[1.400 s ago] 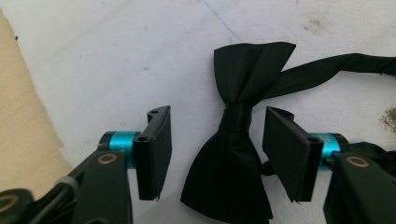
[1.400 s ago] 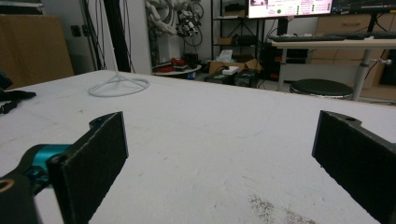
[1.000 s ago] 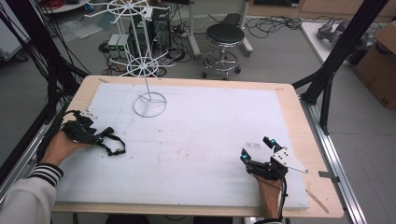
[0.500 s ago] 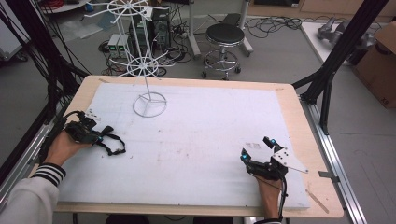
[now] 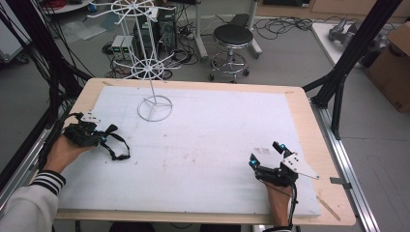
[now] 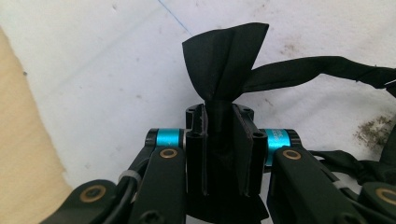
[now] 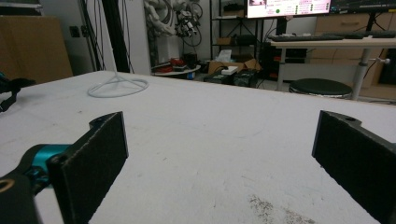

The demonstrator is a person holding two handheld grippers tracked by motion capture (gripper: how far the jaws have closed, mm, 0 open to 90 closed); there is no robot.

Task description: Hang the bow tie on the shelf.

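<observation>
Left gripper (image 5: 104,137) pinching black strap (image 6: 232,60) near table's (image 5: 193,159) left edge; right gripper (image 5: 267,153) spread wide, near right edge.

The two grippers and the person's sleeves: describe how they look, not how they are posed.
Both are black linkage tools with cyan collars by the jaws. The left gripper shows brass-coloured pivot pins and ribbed jaw blocks; the right gripper has flat, rough-faced black pads. A grey three-cornered plate tops the right one, and a black cable trails from it. The left sleeve is white with a black-striped cuff.

Left gripper (image 5: 104,137) clamped tight low at table's left, right gripper (image 5: 267,153) jaws spread wide
</observation>
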